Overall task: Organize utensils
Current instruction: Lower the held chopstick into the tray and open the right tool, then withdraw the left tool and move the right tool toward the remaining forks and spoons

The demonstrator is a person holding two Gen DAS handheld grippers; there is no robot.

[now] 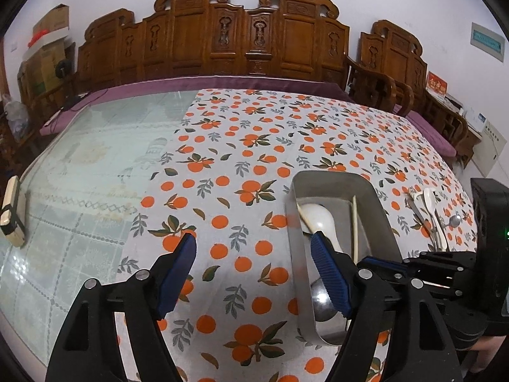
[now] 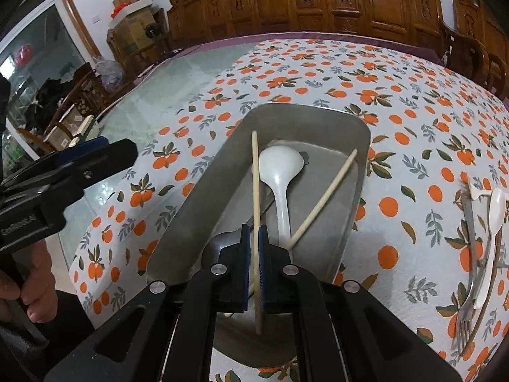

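Observation:
A metal tray sits on the orange-print cloth; it also shows in the left wrist view. In it lie a white ladle, a second chopstick and a metal spoon. My right gripper is shut on a pale wooden chopstick, held over the tray and pointing along it. My left gripper is open and empty, its right finger over the tray's left wall; it shows at the left edge of the right wrist view.
Right of the tray lie several loose utensils: a metal fork, a white plastic spoon and others. Bare glass tabletop lies left of the cloth, with a small block at its edge. Carved wooden chairs stand behind.

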